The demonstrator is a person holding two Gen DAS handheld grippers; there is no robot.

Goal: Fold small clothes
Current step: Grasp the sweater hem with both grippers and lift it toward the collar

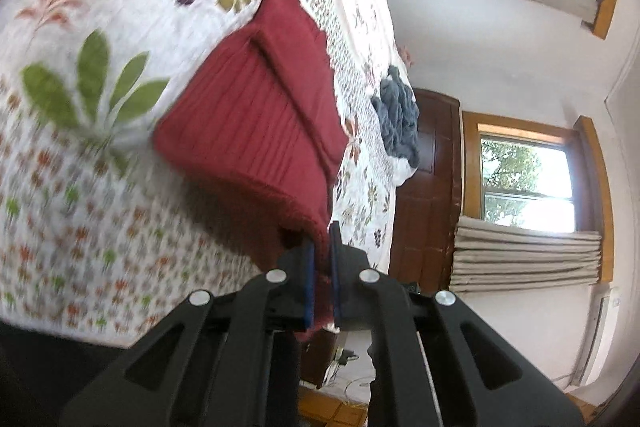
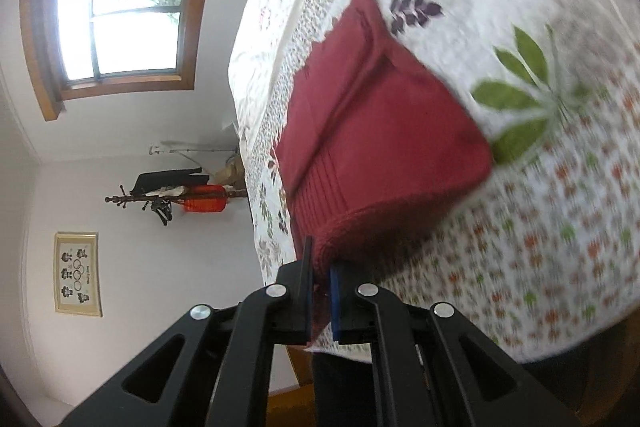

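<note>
L: my left gripper (image 1: pixel 322 247) pinches the red garment (image 1: pixel 256 107) hem, lower center | garment: centre frame, lifted off the floral bedspread (image 1: pixel 80 7) | R: my right gripper (image 2: pixel 320 267) clamps the other corner | advice: I keep both 2 corners level, lay hem on far edge.

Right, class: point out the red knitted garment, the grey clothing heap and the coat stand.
red knitted garment (image 1: pixel 248 107): left wrist view, ribbed middle.
grey clothing heap (image 1: pixel 396 115): left wrist view, centre.
coat stand (image 2: pixel 160 201): right wrist view, pole.
</note>
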